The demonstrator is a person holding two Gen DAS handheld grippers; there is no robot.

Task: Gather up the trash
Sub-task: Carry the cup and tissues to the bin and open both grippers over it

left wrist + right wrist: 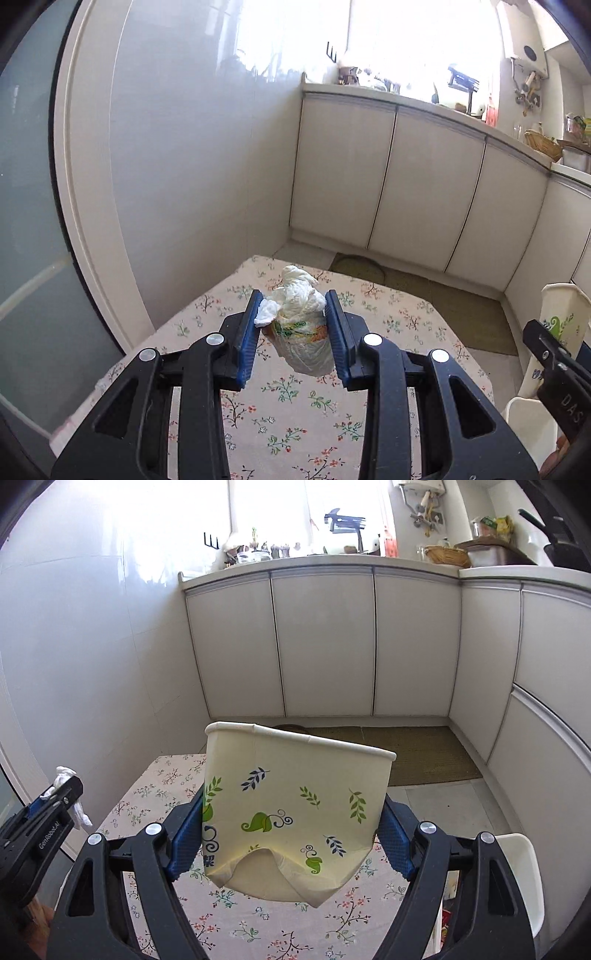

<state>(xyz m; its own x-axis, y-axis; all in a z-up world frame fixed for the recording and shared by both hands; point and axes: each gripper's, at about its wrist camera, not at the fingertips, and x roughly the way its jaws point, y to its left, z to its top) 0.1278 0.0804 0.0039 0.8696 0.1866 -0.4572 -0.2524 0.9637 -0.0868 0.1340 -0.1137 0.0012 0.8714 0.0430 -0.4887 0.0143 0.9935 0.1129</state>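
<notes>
My left gripper [294,301] is shut on a wad of trash [301,325]: crumpled white tissue on top of a clear wrapper with green and orange print. It hangs above the floral tablecloth [288,413]. My right gripper [293,829] is shut on a crushed cream paper cup [295,797] with green and blue leaf print, its blue pads [186,834] pressing both sides and the bottom dented. In the left wrist view the cup [561,314] and right gripper [554,365] show at the right edge. In the right wrist view the left gripper [55,801] with its tissue [64,775] shows at the left.
A white plastic bin [517,871] stands to the right of the table, also visible as the bin [528,421] in the left wrist view. White kitchen cabinets [325,642] run along the far wall, a green mat [417,753] lies on the floor, and a white wall [192,166] closes the left.
</notes>
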